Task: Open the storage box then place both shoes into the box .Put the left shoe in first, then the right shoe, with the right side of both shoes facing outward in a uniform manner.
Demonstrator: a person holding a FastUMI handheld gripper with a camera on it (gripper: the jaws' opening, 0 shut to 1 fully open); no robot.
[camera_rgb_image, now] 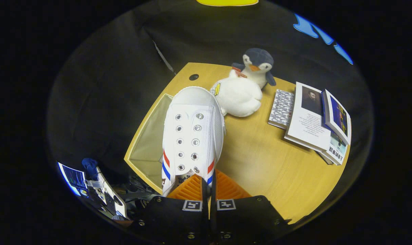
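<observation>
1. A white shoe [193, 136] with red and blue stripes is held in the gripper [208, 190], with its toe pointing away, beyond the fingers.
2. The fingers are almost closed, and both appear to press on the heel edge of the shoe, so the shoe is judged to be gripped and lifted.
3. The storage box [148, 146] is seen open at the corner of the wooden table [260, 160]. It lies under the shoe and to the side of it, and its beige inside looks empty.
4. The step in hand is judged to be the placing of a shoe into the box. It cannot be told if this is the left or the right shoe.
5. For the next move, the shoe must be lowered into the box, with its right side turned outward, before the fingers are opened.
6. A plush penguin [257, 66], a white plush toy [238, 97] and some books [311, 119] lie beyond the shoe, apart from the box.
</observation>
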